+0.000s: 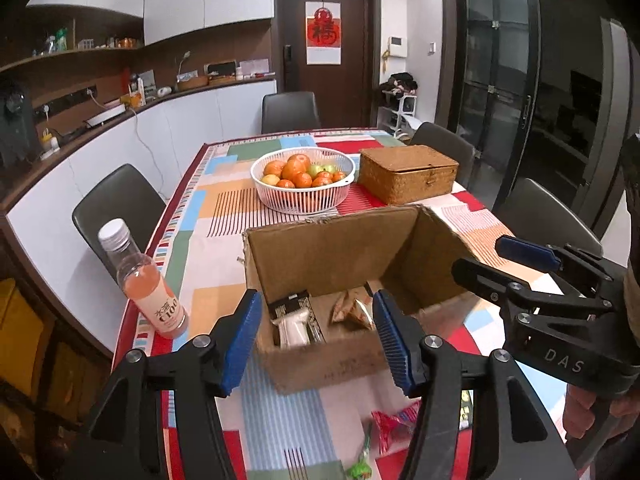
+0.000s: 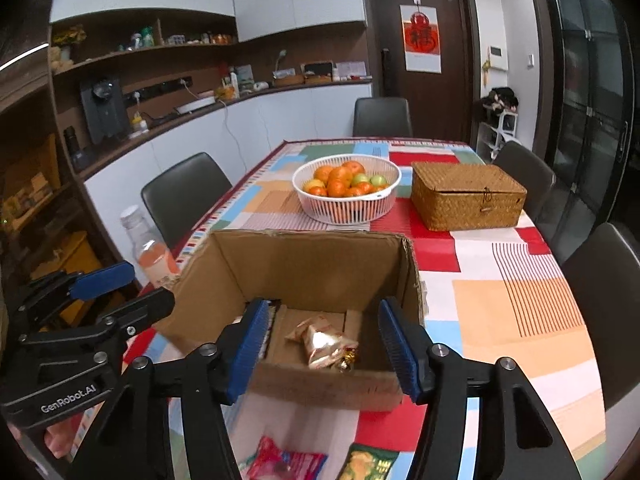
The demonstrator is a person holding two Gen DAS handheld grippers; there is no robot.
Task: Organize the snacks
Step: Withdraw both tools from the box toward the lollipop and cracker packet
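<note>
Both of your tools hang released and empty above the near edge of a tabletop [image 2: 500, 320] covered in a bright patchwork cloth: the left tool [image 1: 316, 338] and the right tool [image 2: 322, 348] each frame the open cardboard box [image 2: 316, 268] between their blue pads. Inside the box lie a few packets already: a dark and white wrapper [image 1: 294, 320] at its left, a shiny tan packet [image 2: 320, 340] in the middle. Loose on the cloth just in front of the box wait a red packet [image 2: 280, 462], a green and yellow packet [image 2: 370, 462] and a small green sweet [image 1: 360, 470]. They sit almost under the tools, so you could close on the cloth instead. A capped pink drink bottle [image 1: 150, 284] stands near the tabletop's left edge; a wide left swing might tip it off. Pushing the box's near wall would slide it toward the fruit basket [image 2: 346, 192].
</note>
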